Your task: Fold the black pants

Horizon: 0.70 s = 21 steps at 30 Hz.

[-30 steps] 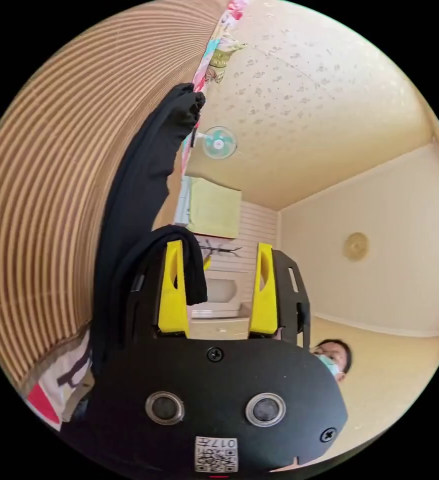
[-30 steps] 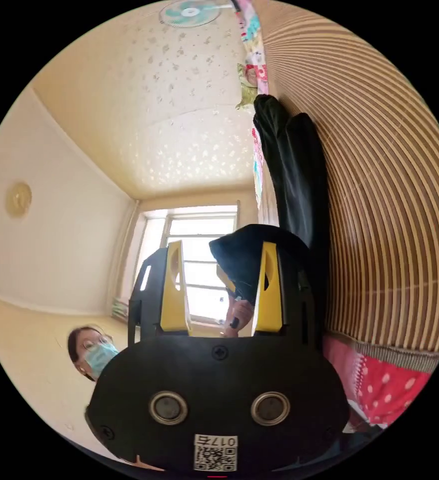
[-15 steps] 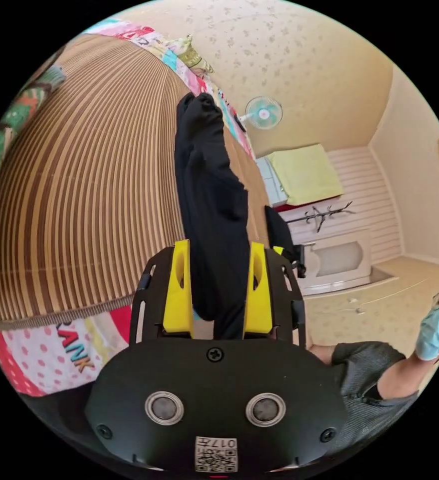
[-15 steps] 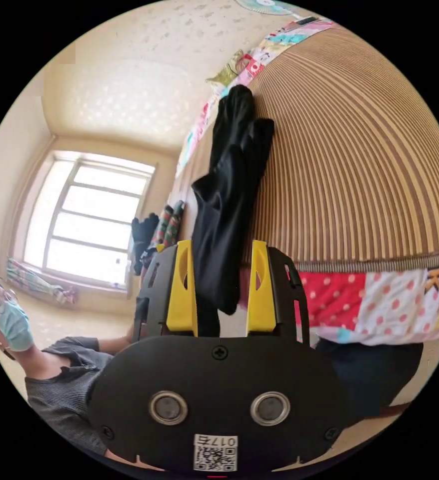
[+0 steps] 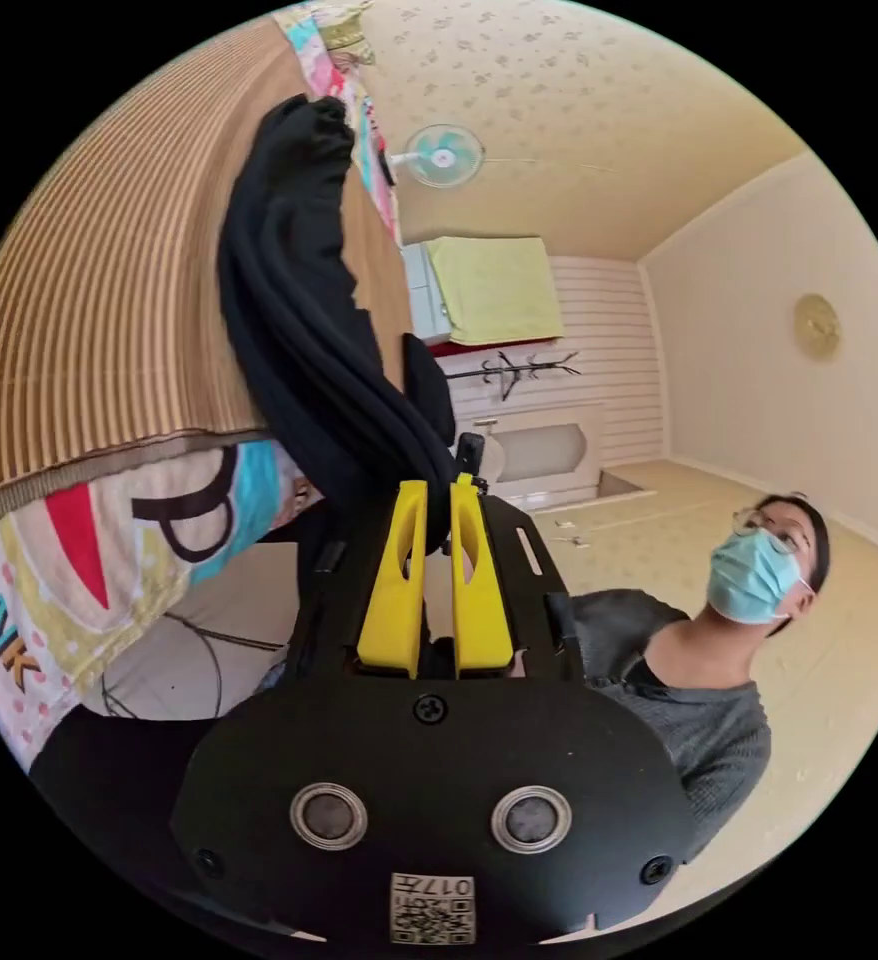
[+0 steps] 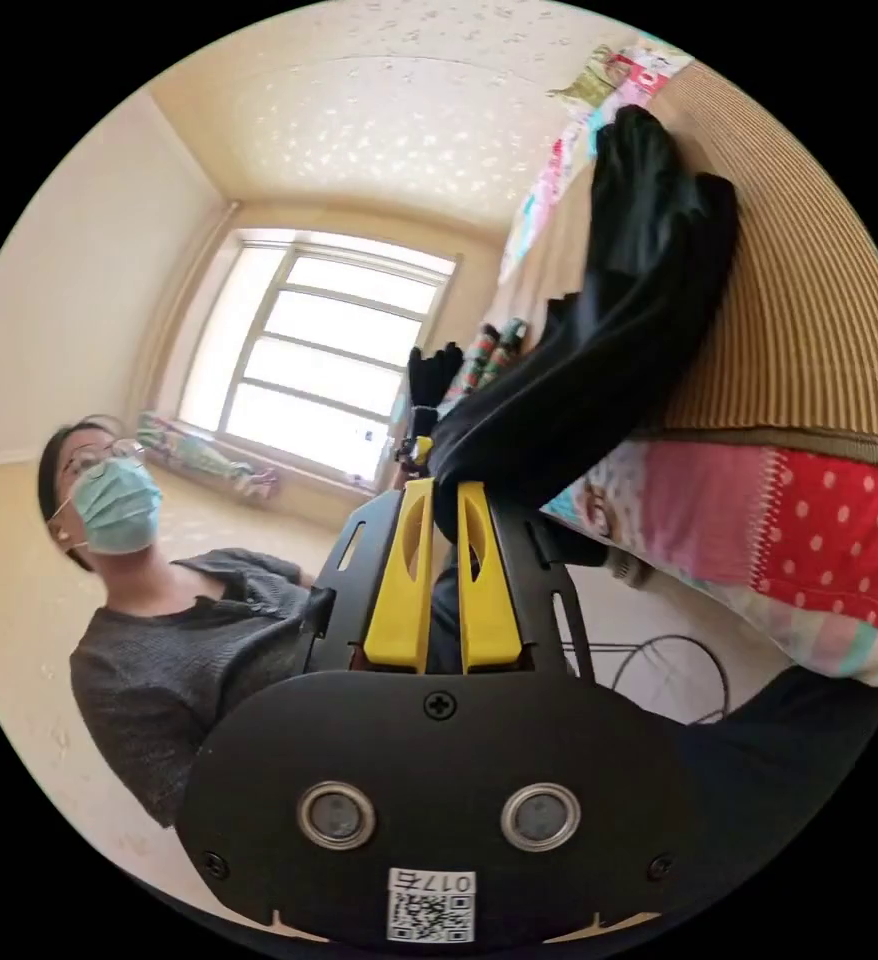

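The black pants point(image 5: 299, 330) stretch from the striped bamboo mat point(image 5: 89, 330) down to my left gripper point(image 5: 438, 492), whose yellow jaws are shut on a bunched edge of the cloth. In the right gripper view the same black pants point(image 6: 599, 370) run from the mat point(image 6: 809, 300) to my right gripper point(image 6: 445, 492), with both yellow jaws pinched together on the fabric. The far end of the pants rests on the mat, while the near end is lifted off the bed's edge.
A patchwork quilt point(image 6: 759, 560) hangs over the bed's side under the mat. A person in a grey top point(image 5: 699, 700) stands close behind the grippers. A fan point(image 5: 443, 155), a yellow cloth point(image 5: 489, 290) and a window point(image 6: 329, 360) lie further off.
Both grippers have gone from open around the pants to shut on the cloth. Both have drawn back past the bed's edge, pulling the near end of the pants off the mat.
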Each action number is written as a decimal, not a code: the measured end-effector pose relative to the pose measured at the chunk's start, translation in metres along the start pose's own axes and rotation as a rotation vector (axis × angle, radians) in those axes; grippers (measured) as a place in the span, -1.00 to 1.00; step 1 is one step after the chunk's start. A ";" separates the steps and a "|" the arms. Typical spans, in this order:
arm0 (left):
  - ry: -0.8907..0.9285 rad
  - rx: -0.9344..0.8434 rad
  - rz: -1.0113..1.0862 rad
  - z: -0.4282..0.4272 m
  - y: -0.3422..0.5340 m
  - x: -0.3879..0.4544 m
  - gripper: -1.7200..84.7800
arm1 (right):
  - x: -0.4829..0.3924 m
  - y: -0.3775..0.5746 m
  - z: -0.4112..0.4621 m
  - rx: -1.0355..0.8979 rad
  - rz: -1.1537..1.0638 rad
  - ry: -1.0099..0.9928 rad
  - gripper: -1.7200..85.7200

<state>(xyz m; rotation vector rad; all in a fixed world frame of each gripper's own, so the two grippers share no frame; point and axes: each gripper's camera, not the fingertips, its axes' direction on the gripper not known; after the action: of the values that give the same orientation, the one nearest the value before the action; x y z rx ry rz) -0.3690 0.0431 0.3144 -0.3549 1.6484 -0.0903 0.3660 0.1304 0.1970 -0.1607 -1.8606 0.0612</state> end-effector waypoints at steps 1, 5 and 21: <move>0.070 -0.010 0.065 0.007 -0.001 0.024 -0.86 | -0.011 0.000 0.001 0.005 -0.040 -0.037 -0.90; 0.076 0.027 0.192 0.018 -0.021 0.075 -0.85 | -0.046 -0.029 0.000 0.077 -0.144 -0.124 -0.89; -0.705 0.215 -0.033 -0.009 -0.123 -0.022 -0.47 | 0.088 -0.123 -0.014 0.107 0.157 0.855 -0.60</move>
<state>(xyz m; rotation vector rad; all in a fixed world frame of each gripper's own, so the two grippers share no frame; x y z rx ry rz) -0.3551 -0.0685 0.3690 -0.2123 0.9252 -0.1466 0.3447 0.0208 0.2998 -0.2170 -0.9877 0.1710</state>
